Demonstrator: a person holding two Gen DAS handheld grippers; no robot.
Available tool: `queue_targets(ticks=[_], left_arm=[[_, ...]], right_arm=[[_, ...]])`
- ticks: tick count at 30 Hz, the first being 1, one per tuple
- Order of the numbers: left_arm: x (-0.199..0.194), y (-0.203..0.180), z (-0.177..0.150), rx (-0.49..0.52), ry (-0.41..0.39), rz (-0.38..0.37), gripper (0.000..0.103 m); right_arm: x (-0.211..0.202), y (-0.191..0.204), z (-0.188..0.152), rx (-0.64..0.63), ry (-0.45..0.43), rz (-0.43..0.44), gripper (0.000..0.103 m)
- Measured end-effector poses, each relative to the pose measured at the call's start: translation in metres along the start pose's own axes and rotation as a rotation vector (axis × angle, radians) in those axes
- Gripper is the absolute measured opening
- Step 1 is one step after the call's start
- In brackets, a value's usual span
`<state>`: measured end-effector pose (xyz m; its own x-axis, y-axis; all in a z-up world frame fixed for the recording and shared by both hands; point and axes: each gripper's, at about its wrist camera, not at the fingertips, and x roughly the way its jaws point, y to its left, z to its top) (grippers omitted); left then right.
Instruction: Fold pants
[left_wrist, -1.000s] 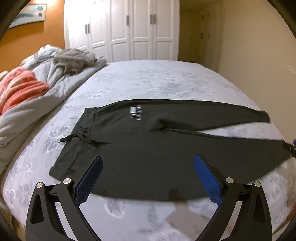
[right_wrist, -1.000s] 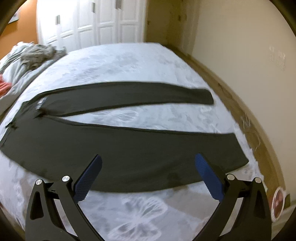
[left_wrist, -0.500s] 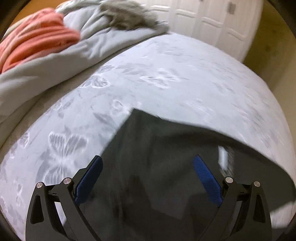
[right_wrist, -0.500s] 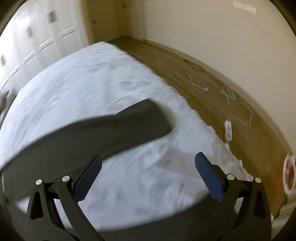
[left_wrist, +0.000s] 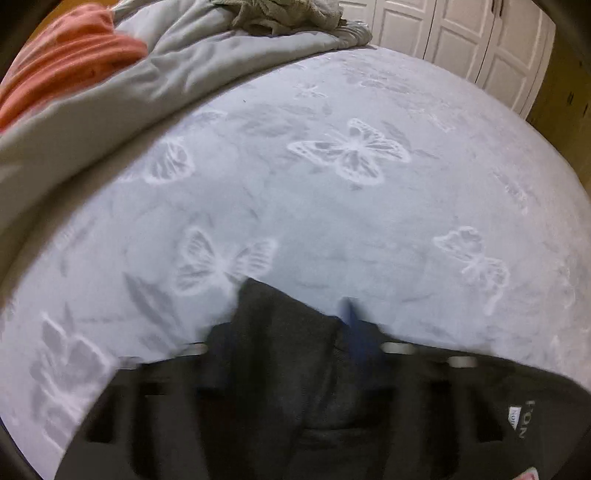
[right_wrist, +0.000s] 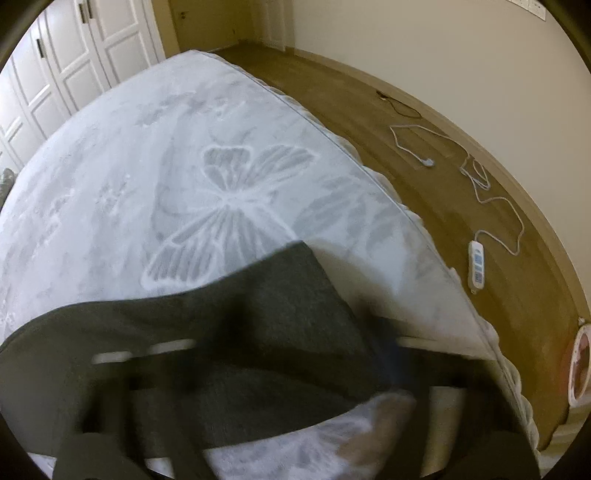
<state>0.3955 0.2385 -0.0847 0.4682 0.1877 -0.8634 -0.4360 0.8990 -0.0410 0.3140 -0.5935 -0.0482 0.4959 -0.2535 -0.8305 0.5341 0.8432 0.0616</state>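
Note:
Dark grey pants lie on a pale butterfly-print bedspread (left_wrist: 332, 206). In the left wrist view my left gripper (left_wrist: 291, 332) is blurred, with its fingers drawn close around the far waistband corner of the pants (left_wrist: 273, 317). A white label (left_wrist: 515, 413) shows at the lower right. In the right wrist view my right gripper (right_wrist: 314, 350) is blurred, with its fingers closing over the far leg's cuff end (right_wrist: 288, 295) near the bed's right edge. The blur hides whether either pair of fingers grips the cloth.
A grey duvet (left_wrist: 166, 70) with an orange blanket (left_wrist: 62, 62) and a grey garment is piled at the back left. White wardrobe doors (right_wrist: 66, 66) stand behind the bed. The wooden floor (right_wrist: 443, 192) to the right holds white cables and a remote.
Both grippers moved forward and down from a high view of the whole pants. The left came down onto the far waistband corner, the right onto the far cuff. Both pairs of fingers have drawn closer together.

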Motion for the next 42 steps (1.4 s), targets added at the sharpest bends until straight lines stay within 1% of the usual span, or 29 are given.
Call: queue_targets(ticks=[1,2,4,6,7,9,11,13,16,18,19,20,22,23,24,25,26,27,28,31,33,34,36,37,38,39,40,41,42], left_arm=[[-0.002,0.004,0.004,-0.019,0.006,-0.031,0.027],[-0.015,0.015,0.007,-0.067,-0.004,-0.101,0.025],[-0.037,0.024,0.006,-0.09,-0.041,-0.169,0.02],[-0.072,0.03,0.005,-0.061,-0.087,-0.23,0.018],[-0.1,0.038,-0.001,-0.045,-0.126,-0.279,0.017],[-0.137,0.05,-0.013,-0.019,-0.174,-0.338,0.017],[-0.179,0.063,-0.033,0.04,-0.229,-0.344,0.016],[-0.204,0.078,-0.053,0.082,-0.254,-0.347,0.016],[-0.225,0.106,-0.097,0.112,-0.21,-0.37,0.016],[-0.228,0.12,-0.13,0.123,-0.177,-0.384,0.016],[-0.226,0.125,-0.139,0.121,-0.164,-0.385,0.016],[-0.223,0.132,-0.156,0.113,-0.13,-0.387,0.017],[-0.214,0.143,-0.178,0.066,-0.06,-0.394,0.02],[-0.211,0.15,-0.191,0.009,-0.029,-0.391,0.021],[-0.213,0.159,-0.201,-0.054,-0.023,-0.41,0.031],[-0.216,0.164,-0.208,-0.113,-0.025,-0.441,0.041],[-0.219,0.168,-0.216,-0.184,-0.026,-0.491,0.045],[-0.221,0.169,-0.218,-0.22,-0.02,-0.523,0.052],[-0.222,0.166,-0.219,-0.251,-0.008,-0.549,0.056],[-0.21,0.155,-0.215,-0.336,0.046,-0.597,0.061],[-0.192,0.143,-0.21,-0.393,0.095,-0.619,0.061],[-0.183,0.139,-0.209,-0.416,0.112,-0.628,0.061],[-0.162,0.134,-0.207,-0.455,0.151,-0.629,0.061],[-0.152,0.132,-0.206,-0.464,0.164,-0.63,0.06],[-0.143,0.131,-0.206,-0.467,0.169,-0.649,0.058],[-0.138,0.131,-0.206,-0.46,0.166,-0.666,0.039],[-0.135,0.13,-0.205,-0.443,0.166,-0.673,0.014],[-0.131,0.129,-0.203,-0.413,0.172,-0.661,0.003],[-0.13,0.129,-0.201,-0.395,0.17,-0.643,0.0]], right_arm=[[-0.005,-0.002,0.002,0.025,-0.013,0.022,0.01],[-0.016,-0.006,0.004,0.054,-0.041,0.056,0.01],[-0.048,-0.008,0.005,0.06,-0.129,0.102,0.009],[-0.09,-0.012,0.002,0.034,-0.222,0.139,0.008],[-0.109,-0.016,-0.002,0.026,-0.258,0.155,0.008],[-0.15,-0.03,-0.017,0.01,-0.333,0.205,0.008],[-0.186,-0.049,-0.038,-0.003,-0.399,0.223,0.007],[-0.208,-0.068,-0.055,-0.012,-0.426,0.234,0.007],[-0.214,-0.105,-0.085,-0.005,-0.383,0.206,0.007],[-0.209,-0.128,-0.111,0.012,-0.334,0.164,0.007],[-0.207,-0.135,-0.123,0.016,-0.314,0.147,0.007],[-0.203,-0.143,-0.135,0.03,-0.284,0.129,0.011],[-0.199,-0.152,-0.154,0.071,-0.23,0.128,0.012],[-0.201,-0.153,-0.164,0.092,-0.215,0.153,0.014],[-0.203,-0.152,-0.171,0.105,-0.21,0.176,0.016],[-0.205,-0.148,-0.178,0.117,-0.206,0.199,0.028],[-0.207,-0.141,-0.182,0.132,-0.193,0.222,0.06],[-0.207,-0.136,-0.184,0.14,-0.184,0.234,0.073],[-0.209,-0.128,-0.187,0.143,-0.177,0.254,0.081],[-0.21,-0.096,-0.19,0.099,-0.124,0.35,0.082],[-0.199,-0.071,-0.187,0.084,-0.065,0.378,0.082],[-0.191,-0.062,-0.184,0.086,-0.05,0.372,0.082],[-0.179,-0.056,-0.177,0.107,-0.067,0.313,0.082],[-0.171,-0.057,-0.169,0.131,-0.094,0.252,0.082],[-0.168,-0.06,-0.167,0.149,-0.107,0.223,0.082],[-0.16,-0.063,-0.162,0.17,-0.109,0.206,0.082],[-0.152,-0.066,-0.156,0.192,-0.105,0.203,0.082],[-0.14,-0.067,-0.148,0.211,-0.098,0.197,0.082],[-0.131,-0.067,-0.14,0.22,-0.089,0.184,0.082]])
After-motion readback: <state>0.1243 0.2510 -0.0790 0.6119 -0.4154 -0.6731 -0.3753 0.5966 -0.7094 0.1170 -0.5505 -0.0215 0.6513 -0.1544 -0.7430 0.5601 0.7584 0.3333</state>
